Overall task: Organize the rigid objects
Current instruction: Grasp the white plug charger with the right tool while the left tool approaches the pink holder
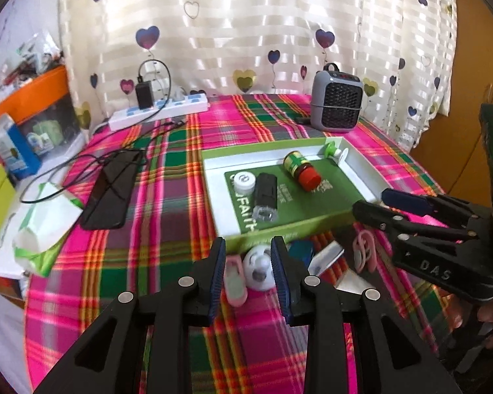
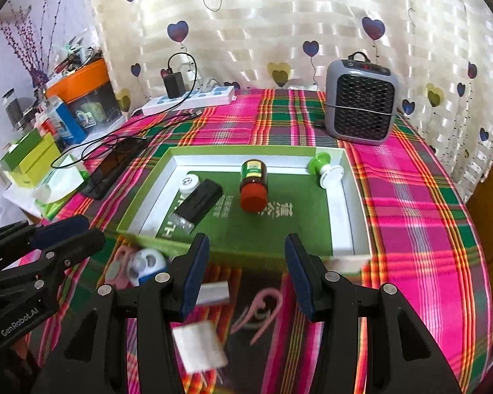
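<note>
The left tongs (image 1: pixel 248 262) are hanging open over a little round white toy (image 1: pixel 259 267) on the checked worktop (image 1: pixel 167 177), just in front of the green box (image 1: pixel 279 229). The toy is sitting between the two fingers, not held. The right tongs (image 2: pixel 246 272) are open too, with nothing in them, above a pink clip (image 2: pixel 263 308). Inside the box, a red-capped bottle (image 2: pixel 253 185), a black block (image 2: pixel 199 203) and a small white jar (image 2: pixel 188 185) are lying.

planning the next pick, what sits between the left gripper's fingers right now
In the left wrist view, a round white container lies on the plaid tablecloth in the gap of the open left gripper. A pink case lies beside it by the left finger.
</note>
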Available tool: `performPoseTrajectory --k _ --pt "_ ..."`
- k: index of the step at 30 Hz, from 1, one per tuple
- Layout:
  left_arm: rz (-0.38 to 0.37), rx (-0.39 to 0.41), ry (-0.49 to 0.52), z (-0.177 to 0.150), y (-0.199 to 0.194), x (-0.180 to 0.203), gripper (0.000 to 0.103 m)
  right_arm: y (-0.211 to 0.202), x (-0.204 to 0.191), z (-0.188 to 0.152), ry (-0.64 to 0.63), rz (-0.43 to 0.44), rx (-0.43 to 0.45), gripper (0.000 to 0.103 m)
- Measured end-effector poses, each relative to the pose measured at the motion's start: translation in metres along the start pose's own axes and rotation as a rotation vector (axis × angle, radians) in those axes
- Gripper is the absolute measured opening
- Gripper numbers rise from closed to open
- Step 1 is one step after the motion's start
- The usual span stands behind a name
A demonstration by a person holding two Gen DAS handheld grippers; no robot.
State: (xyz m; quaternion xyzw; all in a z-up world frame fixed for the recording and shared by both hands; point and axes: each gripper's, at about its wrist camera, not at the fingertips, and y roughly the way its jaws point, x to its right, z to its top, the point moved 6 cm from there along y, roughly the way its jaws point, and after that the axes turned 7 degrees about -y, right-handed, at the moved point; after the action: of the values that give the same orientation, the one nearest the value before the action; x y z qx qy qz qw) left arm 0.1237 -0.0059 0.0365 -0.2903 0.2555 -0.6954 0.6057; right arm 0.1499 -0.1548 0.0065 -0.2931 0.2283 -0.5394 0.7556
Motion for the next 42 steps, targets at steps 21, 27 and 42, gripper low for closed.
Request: performPoseTrajectory --k 21,27,42 --pt "-0.073 -0.059 -0.106 -0.055 -0.010 -0.030 0.034 -0.031 -0.010 -0.060 -0.069 -0.035 -0.003 0.049" --pt "-0.092 -0.085 -0.105 -0.060 -0.002 -0.033 0.034 -0.026 -0.011 -0.069 -0.051 -0.002 -0.016 0.049" --pt "-0.139 -0.130 -0.140 -0.068 0.016 -0.027 0.034 -0.018 -0.028 -0.077 -0.083 0.105 -0.033 0.049"
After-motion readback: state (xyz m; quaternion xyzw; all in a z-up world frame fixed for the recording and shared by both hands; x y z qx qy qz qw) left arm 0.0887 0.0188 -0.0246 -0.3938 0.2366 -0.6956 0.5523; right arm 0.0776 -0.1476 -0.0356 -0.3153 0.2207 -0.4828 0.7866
